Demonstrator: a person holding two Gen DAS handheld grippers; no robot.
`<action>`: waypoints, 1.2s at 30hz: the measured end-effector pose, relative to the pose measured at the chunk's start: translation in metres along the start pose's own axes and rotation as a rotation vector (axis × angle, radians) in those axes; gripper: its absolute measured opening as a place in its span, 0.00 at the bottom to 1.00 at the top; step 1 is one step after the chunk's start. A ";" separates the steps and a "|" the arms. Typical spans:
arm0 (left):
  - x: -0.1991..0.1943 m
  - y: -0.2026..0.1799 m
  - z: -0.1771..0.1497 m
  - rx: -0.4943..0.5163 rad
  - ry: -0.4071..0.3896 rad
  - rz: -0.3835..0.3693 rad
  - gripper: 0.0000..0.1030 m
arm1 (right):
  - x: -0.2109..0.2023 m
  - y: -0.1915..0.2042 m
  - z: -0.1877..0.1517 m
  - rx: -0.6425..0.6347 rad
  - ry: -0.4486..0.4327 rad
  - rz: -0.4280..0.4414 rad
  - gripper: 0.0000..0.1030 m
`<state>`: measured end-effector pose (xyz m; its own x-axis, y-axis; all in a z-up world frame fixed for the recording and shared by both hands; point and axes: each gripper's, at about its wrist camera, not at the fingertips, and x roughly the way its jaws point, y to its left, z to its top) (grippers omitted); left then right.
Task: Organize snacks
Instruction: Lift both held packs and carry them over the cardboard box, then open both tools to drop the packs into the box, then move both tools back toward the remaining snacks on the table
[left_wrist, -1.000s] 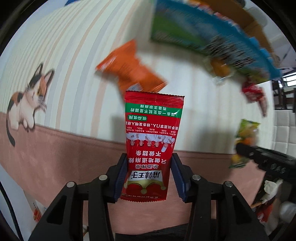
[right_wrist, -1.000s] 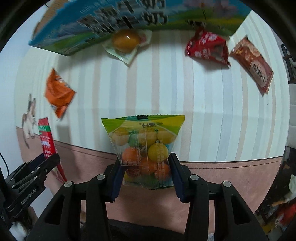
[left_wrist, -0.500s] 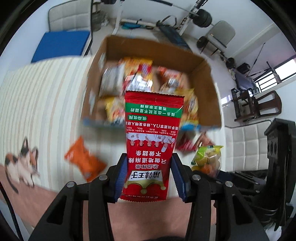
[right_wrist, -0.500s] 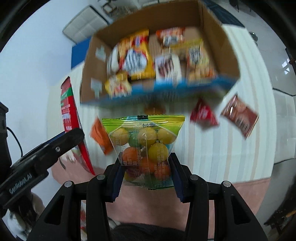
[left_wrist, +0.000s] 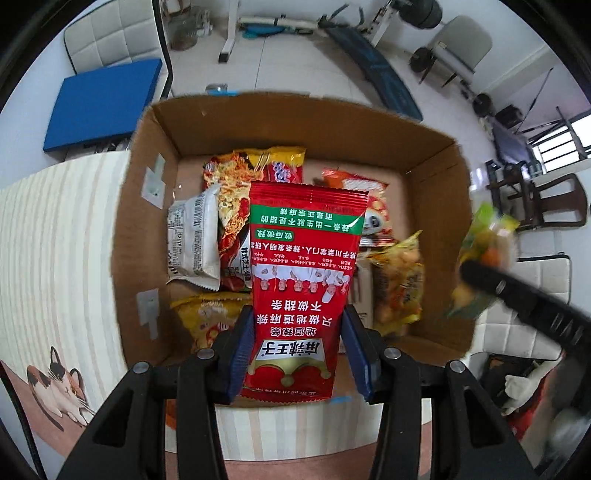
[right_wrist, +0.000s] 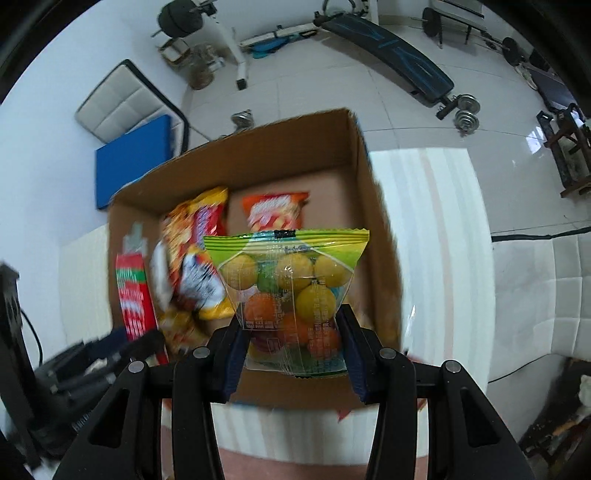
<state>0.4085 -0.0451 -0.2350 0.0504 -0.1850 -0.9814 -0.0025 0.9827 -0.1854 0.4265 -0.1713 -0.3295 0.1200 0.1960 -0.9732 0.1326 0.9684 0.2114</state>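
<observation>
My left gripper (left_wrist: 297, 345) is shut on a tall red snack packet (left_wrist: 303, 266) with green band and white print, hanging over the open cardboard box (left_wrist: 424, 147). My right gripper (right_wrist: 291, 338) is shut on a clear bag of coloured candy balls (right_wrist: 288, 291) with a green top, also above the cardboard box (right_wrist: 280, 155). Several snack packs lie inside: a white packet (left_wrist: 192, 236), a yellow-red noodle pack (left_wrist: 236, 195), an orange pack (right_wrist: 273, 212). The right gripper's candy bag (left_wrist: 484, 247) shows blurred at the right of the left wrist view; the red packet (right_wrist: 133, 295) shows at the left of the right wrist view.
The box stands on a striped table cover (left_wrist: 55, 258) with a cat picture (left_wrist: 59, 384). Beyond the table are a blue mat (left_wrist: 99, 107), a padded chair (right_wrist: 118, 107) and gym gear (right_wrist: 388, 55) on a white tiled floor.
Both grippers have travelled from the striped table, where loose snacks lay, forward and up until they hang over the open box. Each has kept its packet gripped.
</observation>
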 end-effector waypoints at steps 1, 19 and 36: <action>0.006 0.000 0.002 0.000 0.012 0.007 0.42 | 0.005 -0.002 0.008 0.008 0.005 -0.007 0.48; 0.047 0.011 0.018 -0.025 0.092 0.063 0.83 | 0.042 -0.010 0.051 0.029 0.097 -0.090 0.81; 0.002 0.013 0.017 -0.042 -0.007 0.088 0.84 | 0.004 0.013 0.030 -0.048 0.081 -0.119 0.87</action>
<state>0.4251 -0.0322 -0.2385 0.0548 -0.0977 -0.9937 -0.0487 0.9938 -0.1004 0.4582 -0.1631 -0.3280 0.0261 0.0892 -0.9957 0.0940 0.9914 0.0913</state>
